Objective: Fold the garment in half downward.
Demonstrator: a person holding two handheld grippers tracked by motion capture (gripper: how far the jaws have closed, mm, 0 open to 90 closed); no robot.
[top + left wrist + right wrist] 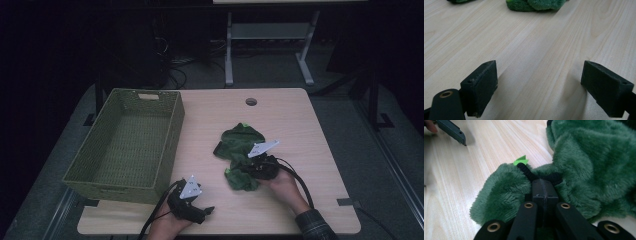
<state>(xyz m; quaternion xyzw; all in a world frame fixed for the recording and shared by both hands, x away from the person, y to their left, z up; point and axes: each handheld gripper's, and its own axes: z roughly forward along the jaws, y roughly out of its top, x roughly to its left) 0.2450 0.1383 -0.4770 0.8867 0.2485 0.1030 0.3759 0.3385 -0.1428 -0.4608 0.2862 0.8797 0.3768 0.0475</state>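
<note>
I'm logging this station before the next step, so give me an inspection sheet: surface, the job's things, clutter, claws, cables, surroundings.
Surface: pale wooden table with a round hole near its far edge.
Job's things: green plush cloth crumpled mid-table; green woven basket at the left, nothing seen inside.
Clutter: nothing seen.
Claws: right claw shut on the green plush cloth; left claw open over bare wood.
Cables: black cable trails from the right claw, another from the left.
Surroundings: dark floor, white table frame behind.
</note>
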